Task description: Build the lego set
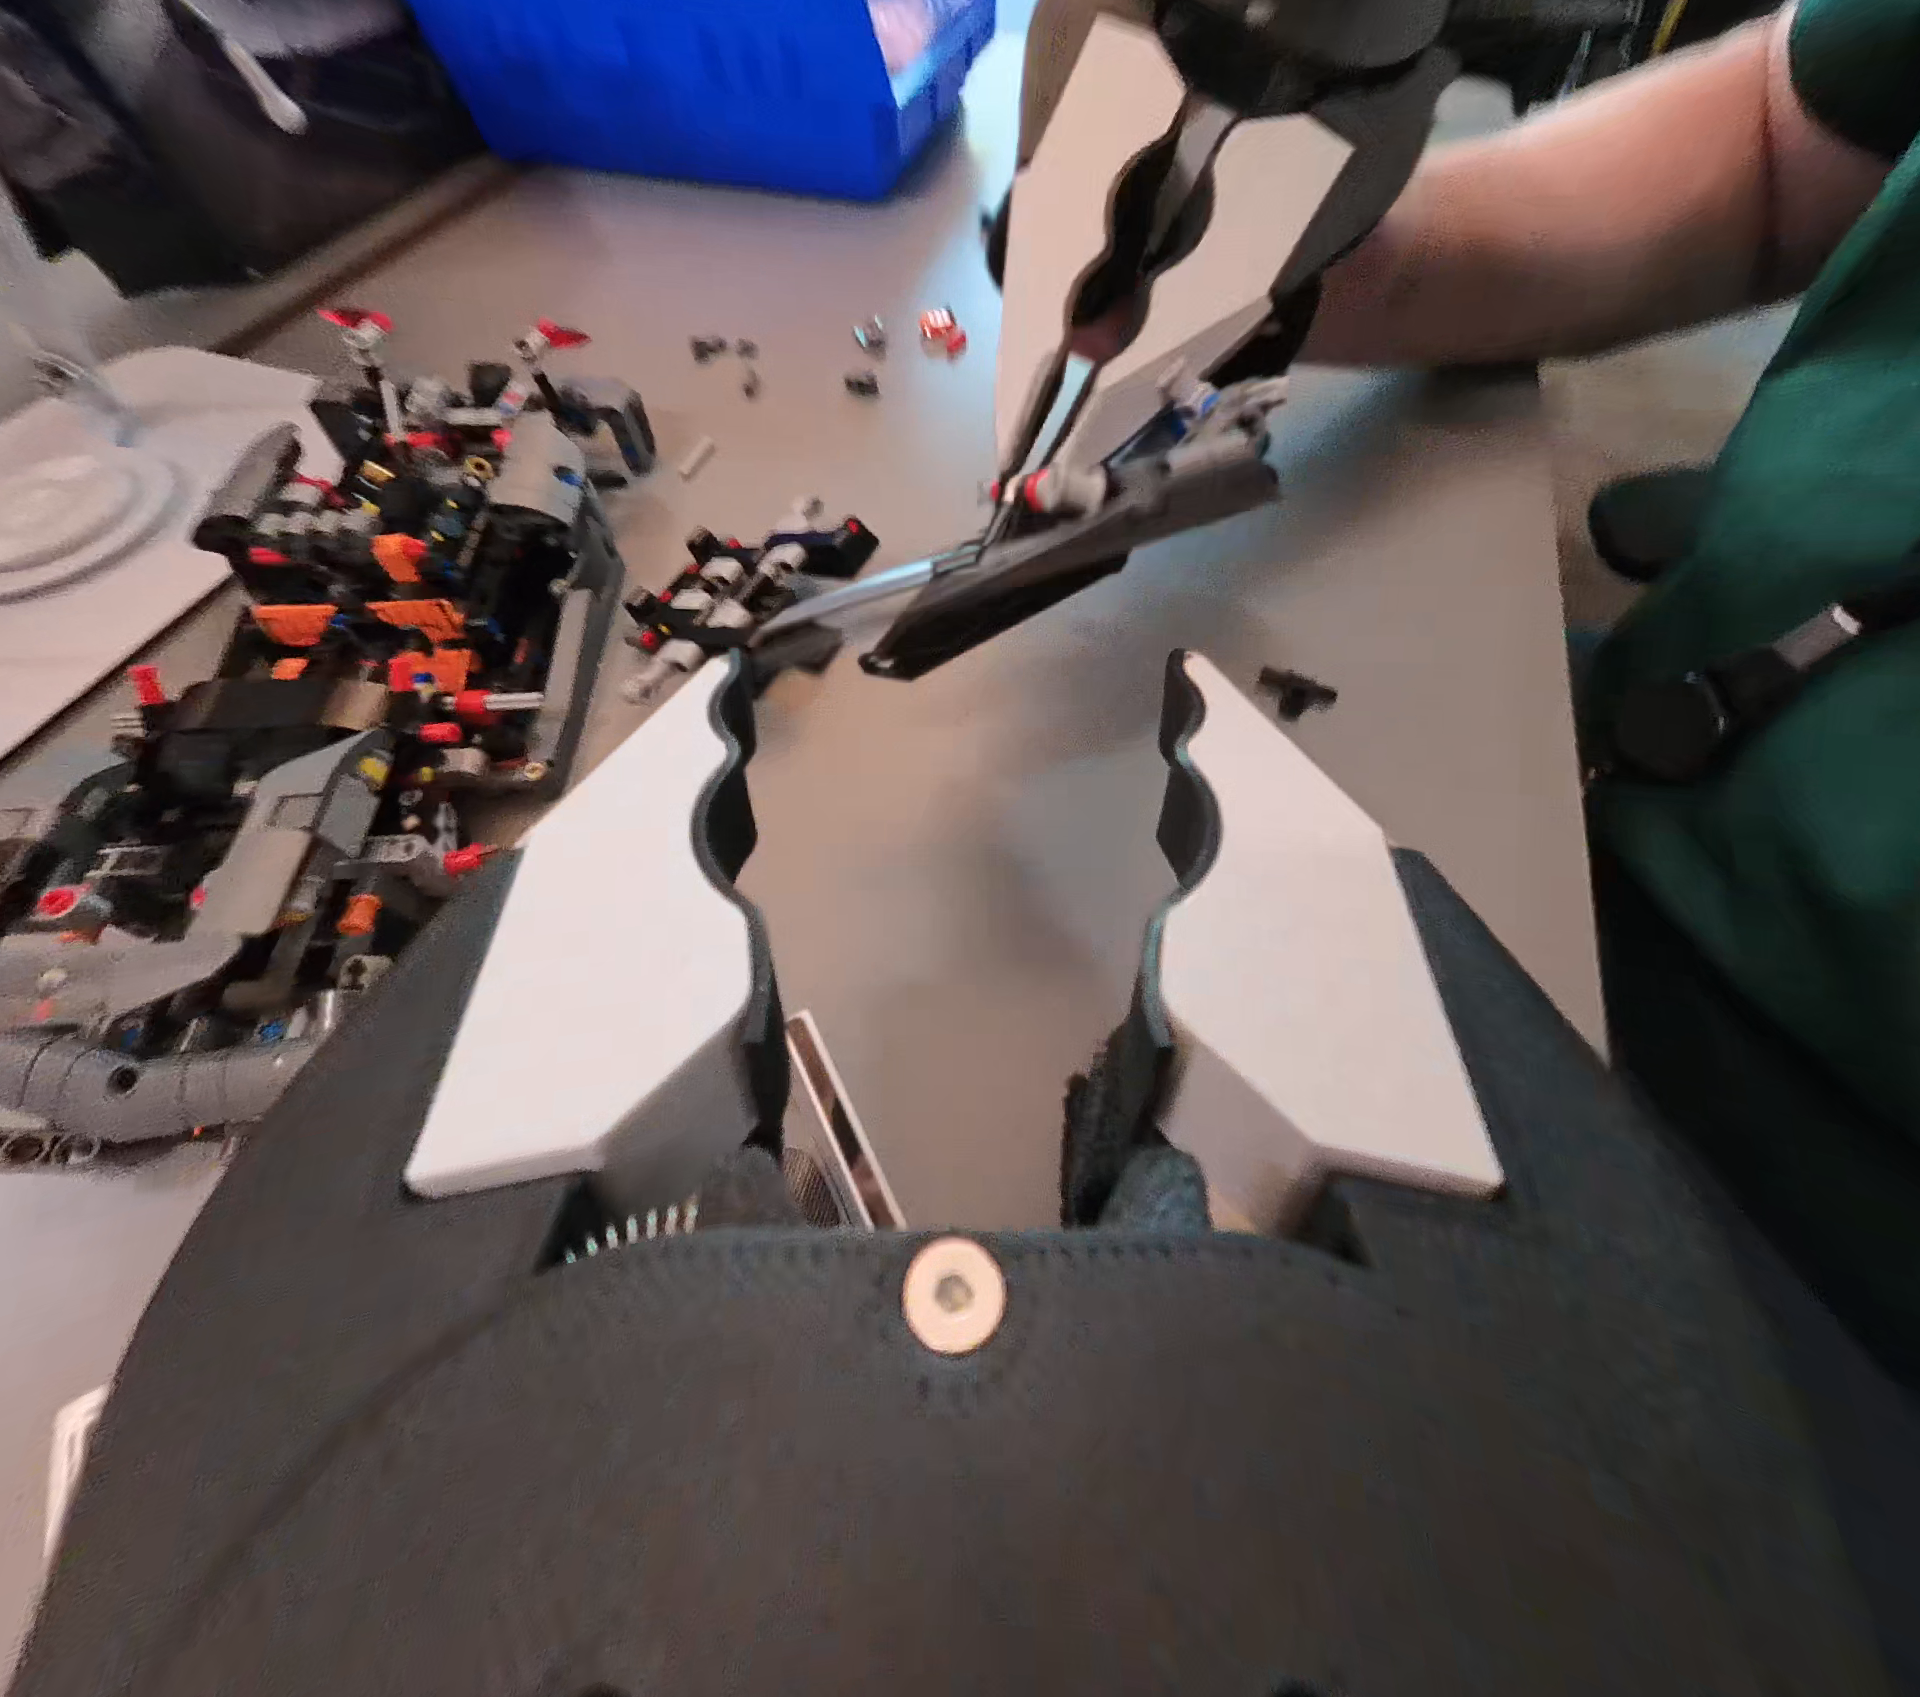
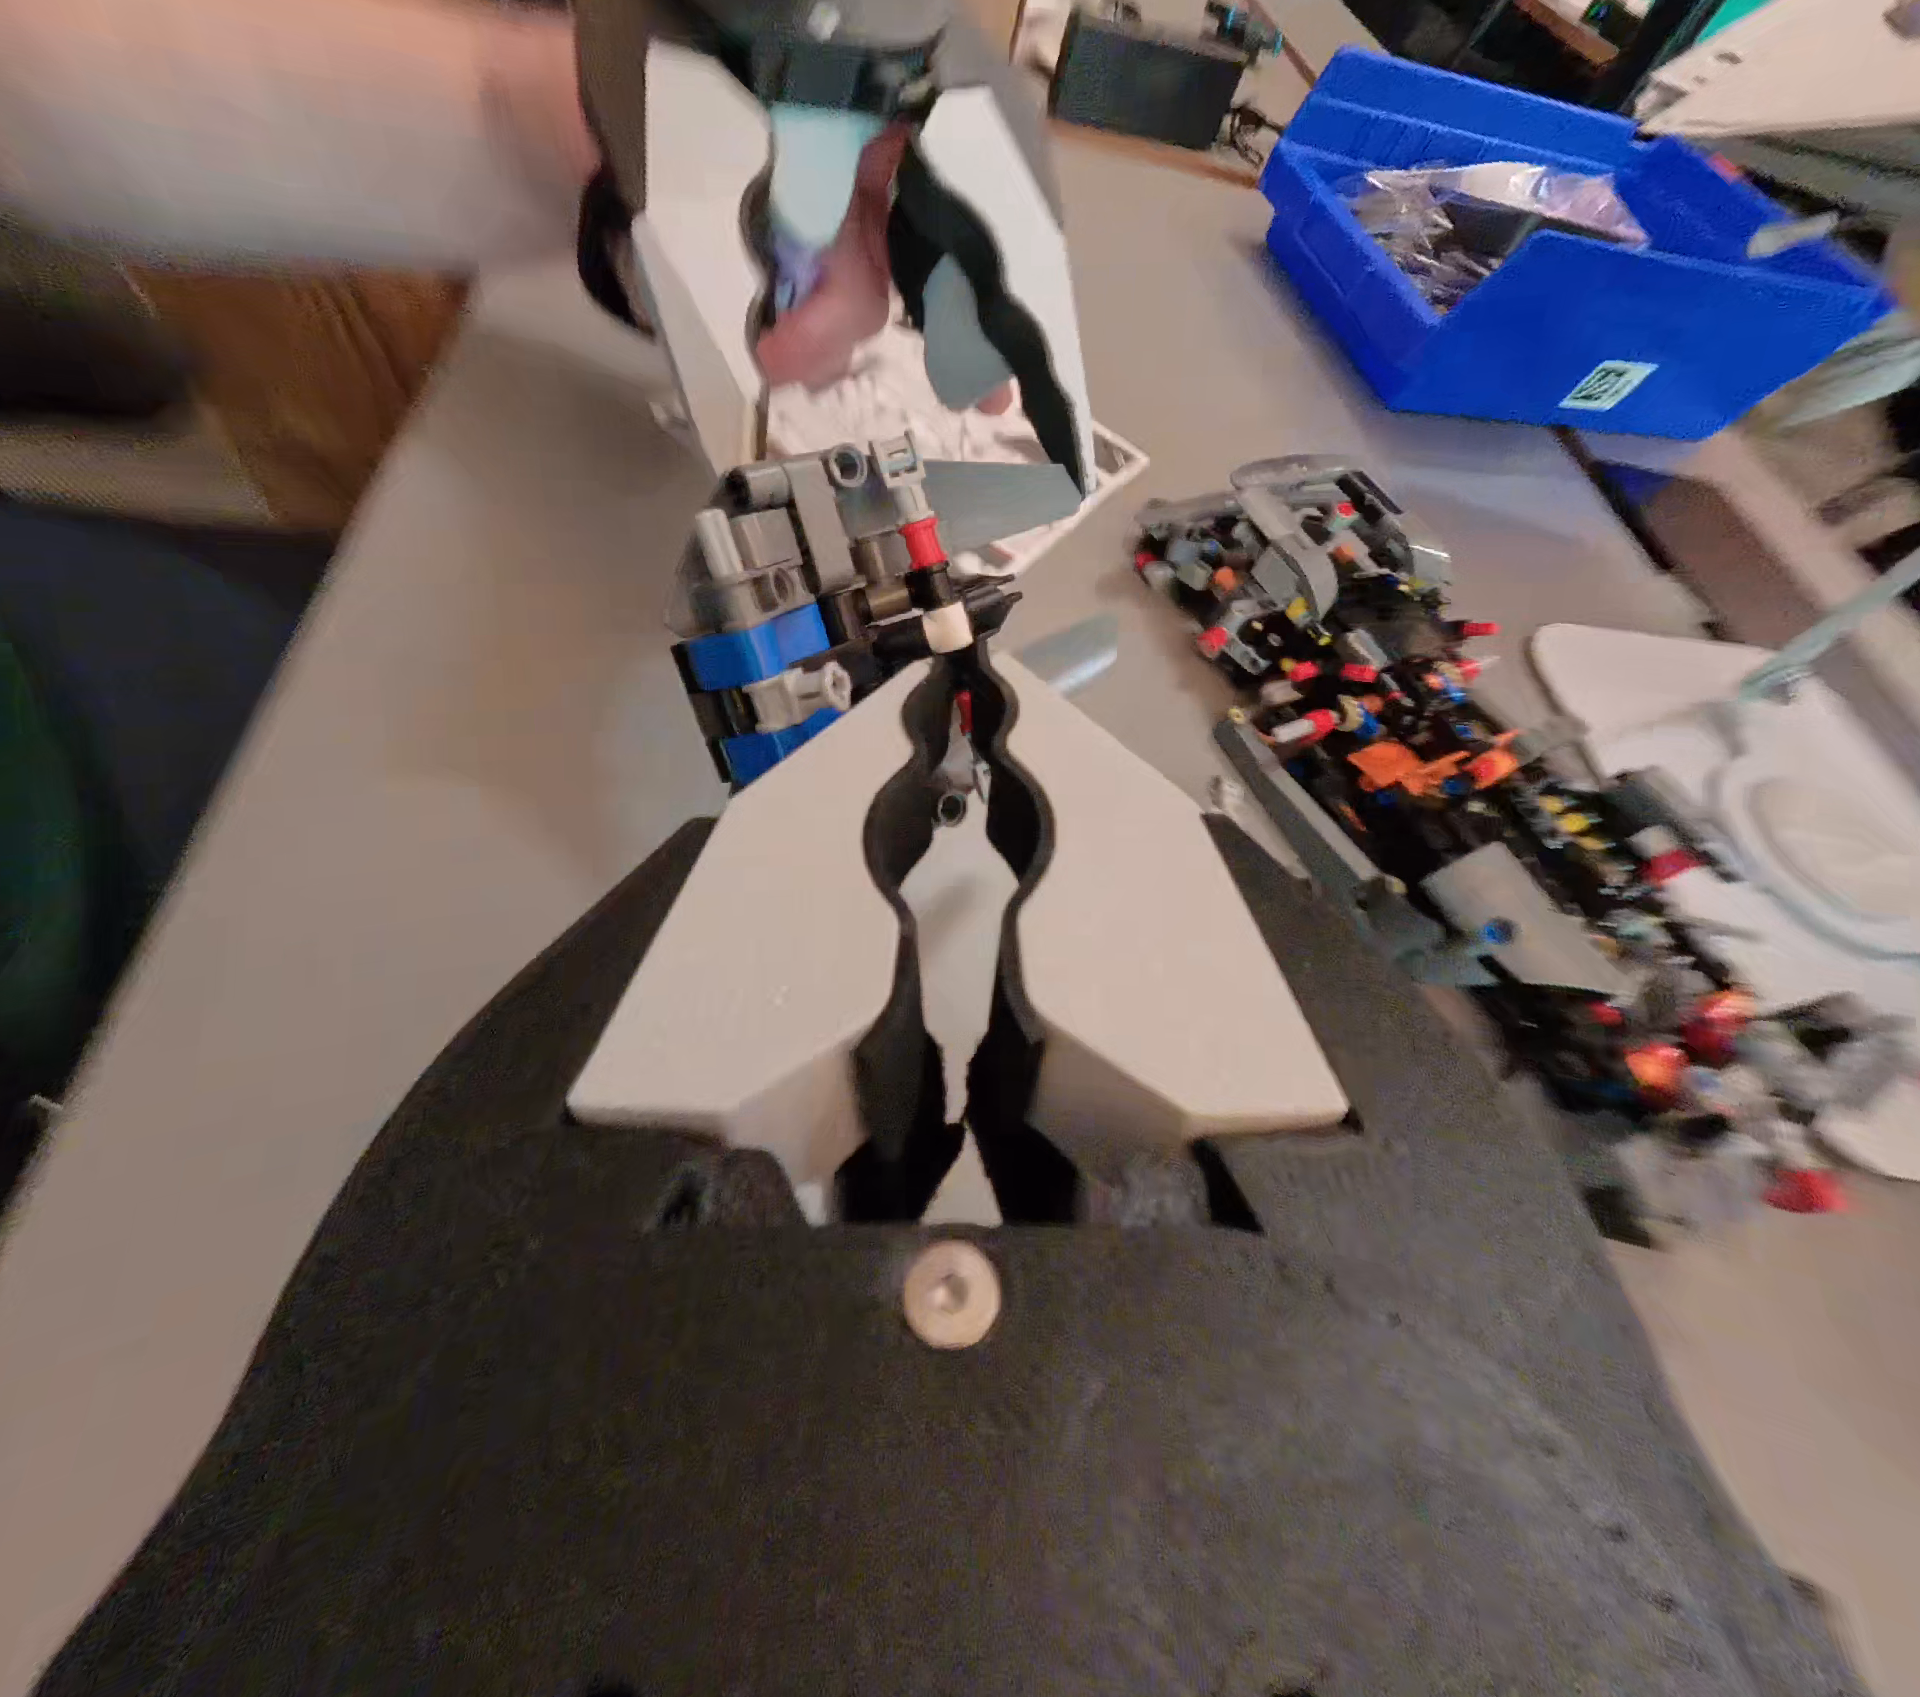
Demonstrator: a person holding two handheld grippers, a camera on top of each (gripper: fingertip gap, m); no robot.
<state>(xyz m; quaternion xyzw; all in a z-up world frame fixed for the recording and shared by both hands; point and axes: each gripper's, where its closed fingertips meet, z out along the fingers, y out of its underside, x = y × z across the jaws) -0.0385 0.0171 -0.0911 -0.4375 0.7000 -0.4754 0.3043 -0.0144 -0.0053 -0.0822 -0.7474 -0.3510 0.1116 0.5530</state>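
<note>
The left gripper (image 1: 956,712) has its jaws spread wide with nothing between them, hovering over the bare grey table (image 1: 1382,608). In the left wrist view the right gripper (image 1: 1039,494) comes in from one o'clock, held by a forearm in a green sleeve; its jaws are pressed together on a small lego sub-assembly (image 1: 1081,546), a long dark piece lifted off the table near the centre of that view.

The right wrist view shows that sub-assembly (image 2: 790,608) end-on, at twelve o'clock from the right gripper (image 2: 961,671): grey, black and blue bricks with a red and a white pin, the jaws pinching a thin part of it. This colour detail is lost in the other view. Above it, at twelve o'clock, the left gripper (image 2: 914,442) points down with jaws apart.

The large partly built lego model (image 1: 312,712) lies on the table at nine o'clock in the left view and at three o'clock in the right (image 2: 1434,774). Only the left view shows a second small assembly (image 1: 748,587) and loose small pieces (image 1: 862,359) scattered at eleven o'clock. A blue bin (image 1: 707,26) sits at the far edge; only the right view shows clear bags inside it (image 2: 1558,234).
</note>
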